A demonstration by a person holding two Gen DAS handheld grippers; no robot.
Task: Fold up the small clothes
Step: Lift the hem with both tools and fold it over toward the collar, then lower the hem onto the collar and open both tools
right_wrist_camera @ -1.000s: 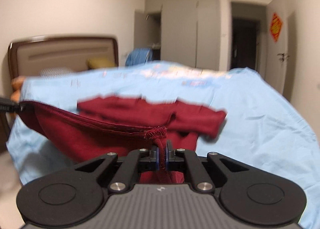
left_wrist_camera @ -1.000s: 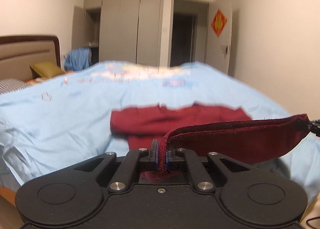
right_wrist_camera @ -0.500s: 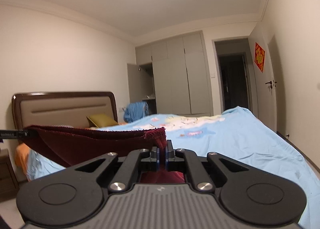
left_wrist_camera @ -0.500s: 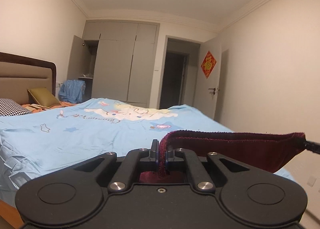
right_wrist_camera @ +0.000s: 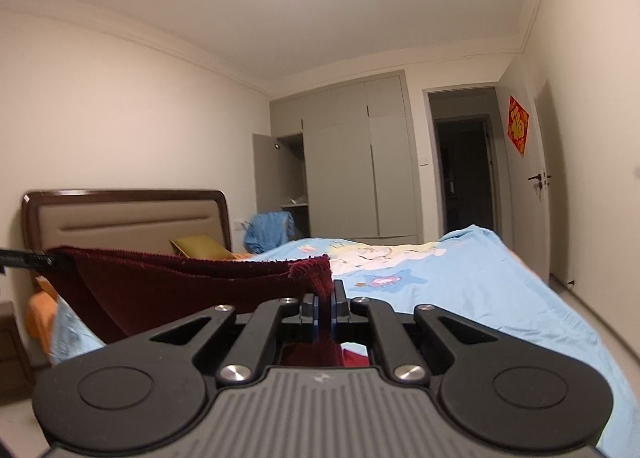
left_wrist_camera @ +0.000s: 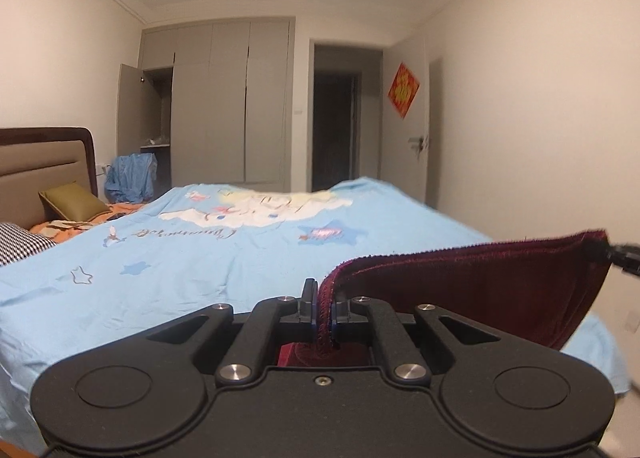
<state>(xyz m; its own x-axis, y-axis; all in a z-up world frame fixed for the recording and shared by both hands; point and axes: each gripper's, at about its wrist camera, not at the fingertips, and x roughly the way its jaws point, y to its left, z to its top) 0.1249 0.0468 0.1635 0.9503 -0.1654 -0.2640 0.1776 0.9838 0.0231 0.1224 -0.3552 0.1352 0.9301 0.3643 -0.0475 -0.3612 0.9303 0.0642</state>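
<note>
A dark red garment [left_wrist_camera: 480,282] hangs stretched in the air between my two grippers, above the near edge of the bed. My left gripper [left_wrist_camera: 324,300] is shut on one corner of its hem. My right gripper [right_wrist_camera: 325,298] is shut on the other corner, and the cloth [right_wrist_camera: 180,290] sags away to the left in that view. The right gripper's tip [left_wrist_camera: 624,258] shows at the right edge of the left wrist view; the left gripper's tip [right_wrist_camera: 24,260] shows at the left edge of the right wrist view. The lower part of the garment is hidden below both gripper bodies.
A bed with a light blue cartoon quilt [left_wrist_camera: 240,250] fills the space ahead. Its padded headboard [right_wrist_camera: 128,218], an olive pillow [left_wrist_camera: 74,200] and a checked pillow [left_wrist_camera: 20,242] are on the left. Grey wardrobes [left_wrist_camera: 228,106], a dark doorway [left_wrist_camera: 336,126] and a white door stand behind.
Both grippers have lifted the red garment off the quilt; it no longer lies on the bed. In the last half second the left wrist view has tilted down a little.
</note>
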